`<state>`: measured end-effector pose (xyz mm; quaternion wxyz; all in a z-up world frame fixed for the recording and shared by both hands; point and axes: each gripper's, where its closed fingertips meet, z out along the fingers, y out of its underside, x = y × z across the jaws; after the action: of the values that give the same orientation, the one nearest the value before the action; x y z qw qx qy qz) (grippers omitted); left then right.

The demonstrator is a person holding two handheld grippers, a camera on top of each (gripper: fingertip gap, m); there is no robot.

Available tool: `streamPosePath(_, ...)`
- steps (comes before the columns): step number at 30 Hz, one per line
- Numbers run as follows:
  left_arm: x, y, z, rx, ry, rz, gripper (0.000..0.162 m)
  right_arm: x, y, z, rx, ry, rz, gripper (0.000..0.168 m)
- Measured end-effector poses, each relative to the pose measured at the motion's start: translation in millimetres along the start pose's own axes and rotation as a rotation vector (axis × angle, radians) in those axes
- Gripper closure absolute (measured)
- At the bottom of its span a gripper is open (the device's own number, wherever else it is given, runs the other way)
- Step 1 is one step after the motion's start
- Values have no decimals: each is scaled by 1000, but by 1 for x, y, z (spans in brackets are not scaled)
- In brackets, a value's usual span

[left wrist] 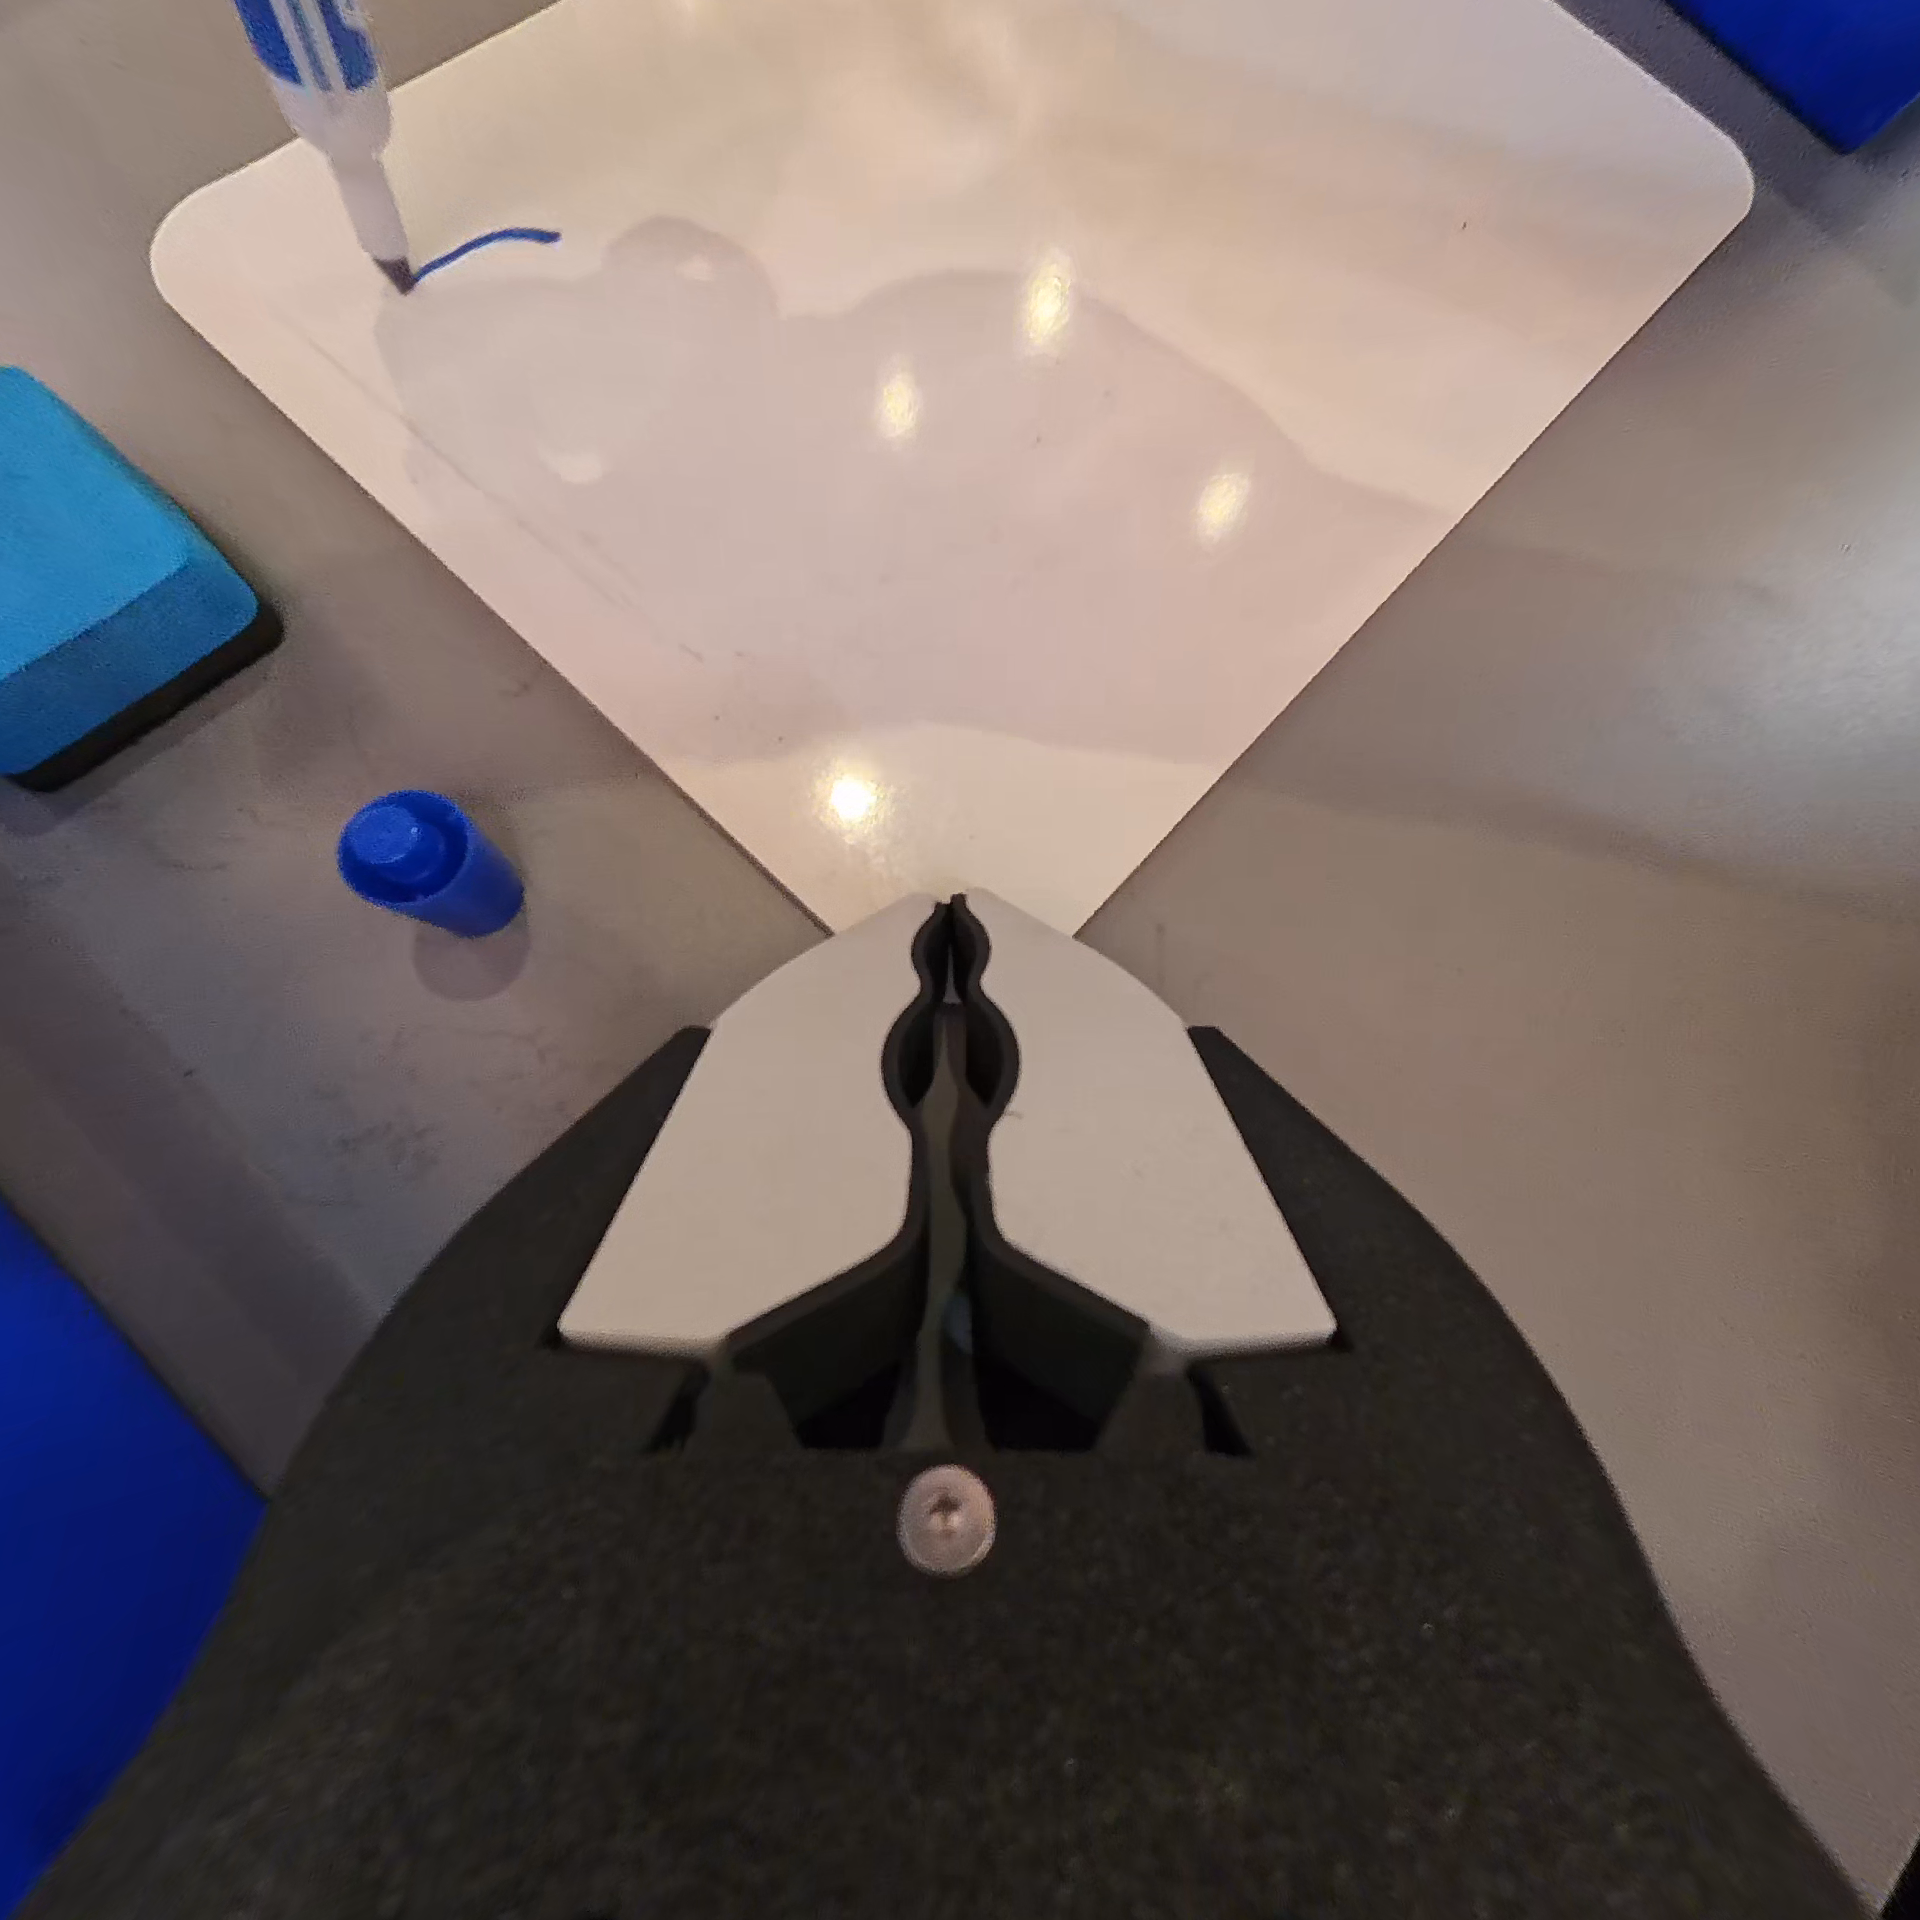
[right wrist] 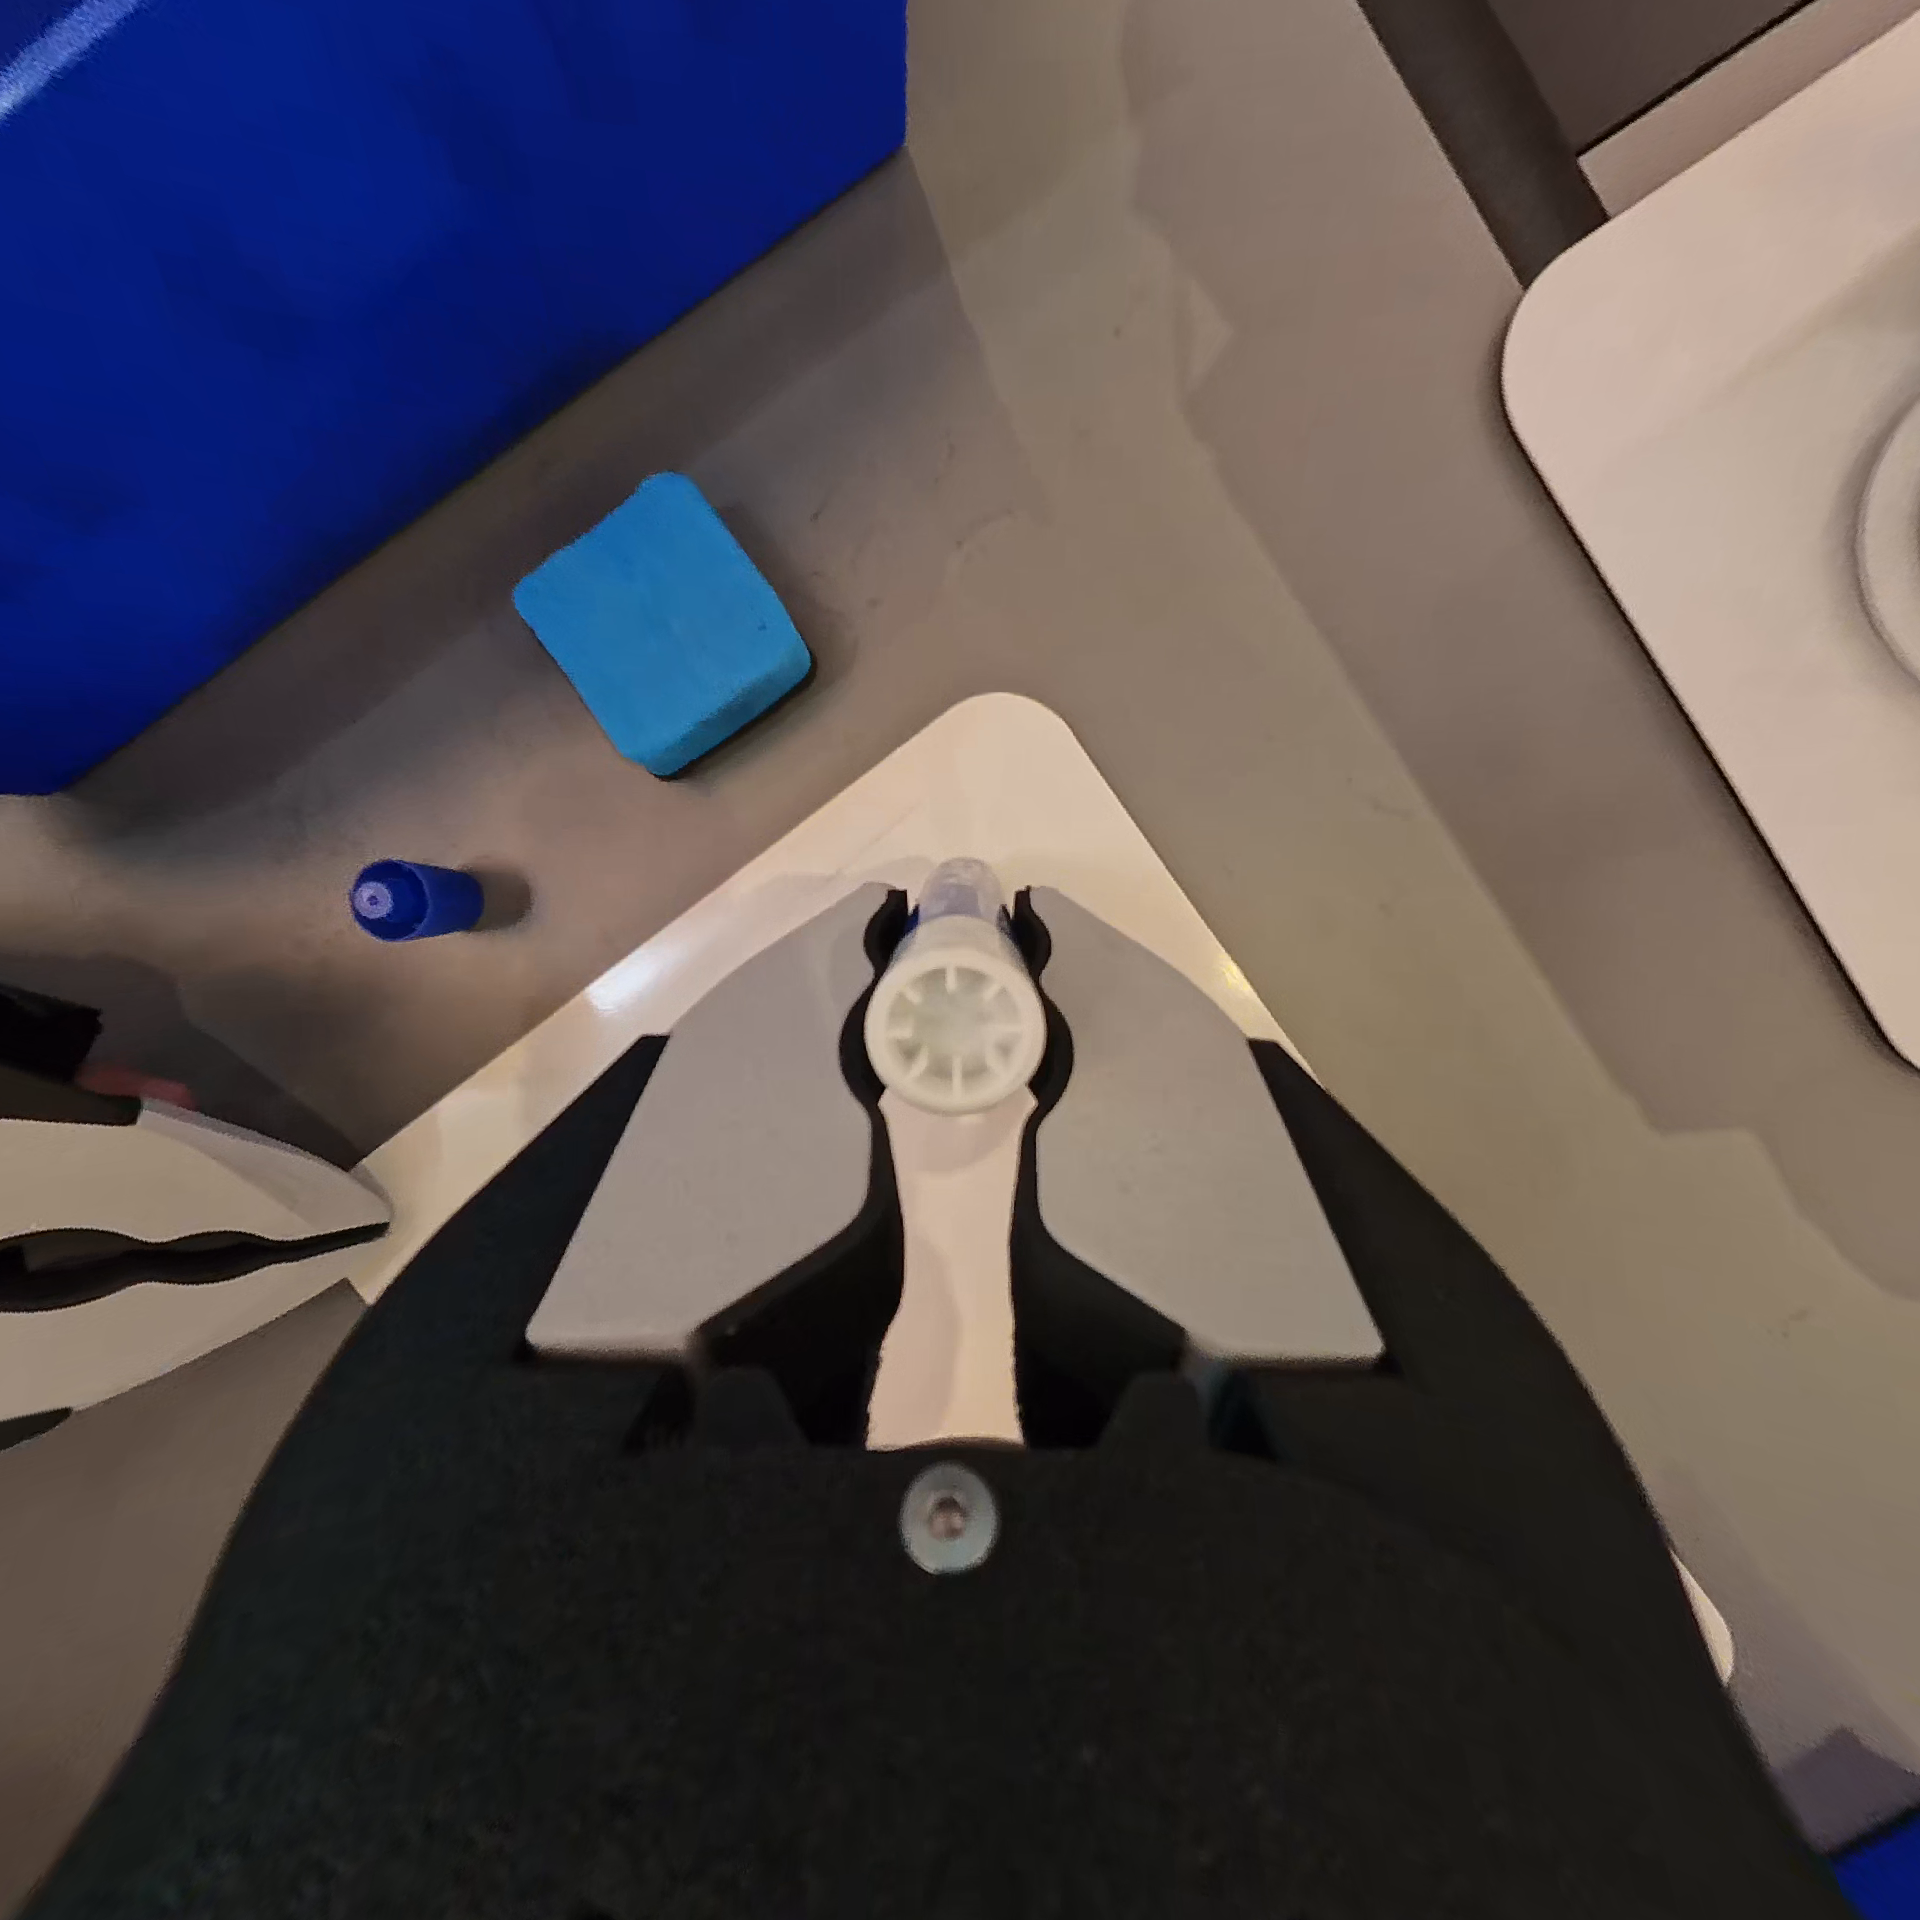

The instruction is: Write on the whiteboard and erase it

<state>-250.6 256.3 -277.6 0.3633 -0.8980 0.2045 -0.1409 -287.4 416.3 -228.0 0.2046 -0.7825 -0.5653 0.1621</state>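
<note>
Writing well means the right gripper (right wrist: 954, 914), fingers clenched on the marker (right wrist: 951, 1023), presses lightly on the whiteboard (left wrist: 935, 416) while the left gripper (left wrist: 954, 914), fingers closed on nothing, steadies its corner.

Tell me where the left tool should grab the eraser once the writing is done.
Grip the eraser across its two longer blue foam sides, coming straight down from above. It lies flat on the table, dark felt face down, and stands apart from the cap and whiteboard, so there looks to be room. The left tool is shut and would have to open first.
</note>
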Motion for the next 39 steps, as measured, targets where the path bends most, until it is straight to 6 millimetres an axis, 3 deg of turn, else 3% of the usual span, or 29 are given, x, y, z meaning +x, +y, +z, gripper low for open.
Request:
streamPosePath(15, 0, 0, 0, 2, 4, -6, 162, -45, 1, 1, -50, -37, -89, 148)
streamPosePath(32, -3, 0, 0, 4, -21, -4, 162, -90, 35, -18, -74, -50, -116, 148)
streamPosePath(39, -3, 0, 0, 5, -28, 1, 162, -98, 53, -28, -78, -49, -117, 148)
